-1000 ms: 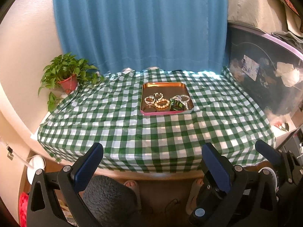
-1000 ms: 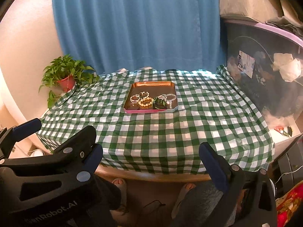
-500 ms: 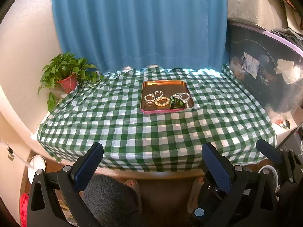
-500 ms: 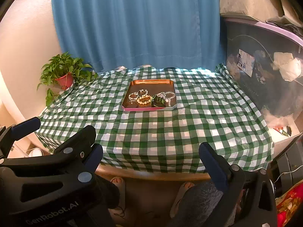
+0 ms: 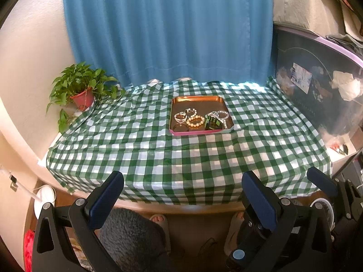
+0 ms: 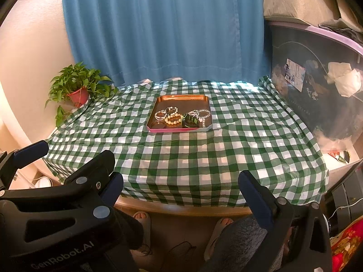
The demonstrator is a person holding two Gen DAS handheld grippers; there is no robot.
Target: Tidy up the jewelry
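Note:
A copper tray with a pink rim [image 5: 196,100] [image 6: 181,98] sits in the middle of the green checked table. In it lie a cream bead bracelet [image 5: 195,121] [image 6: 173,119], silver bracelets [image 5: 218,114] [image 6: 202,113], a green and black item [image 5: 213,123] [image 6: 190,121] and other rings. My left gripper [image 5: 182,190] is open and empty, held back off the table's front edge. My right gripper [image 6: 180,189] is open and empty too, also off the front edge. The left gripper's body [image 6: 56,195] shows at the lower left of the right wrist view.
A potted plant in a red pot [image 5: 82,90] [image 6: 78,89] stands at the table's far left corner. A blue curtain [image 5: 168,29] hangs behind. A dark storage bin [image 5: 317,95] stands along the right side. The person's feet [image 6: 141,217] show below the table edge.
Both grippers have drawn back and risen slightly, so the table and tray look a little farther away. The jaws stay open and nothing on the table has moved.

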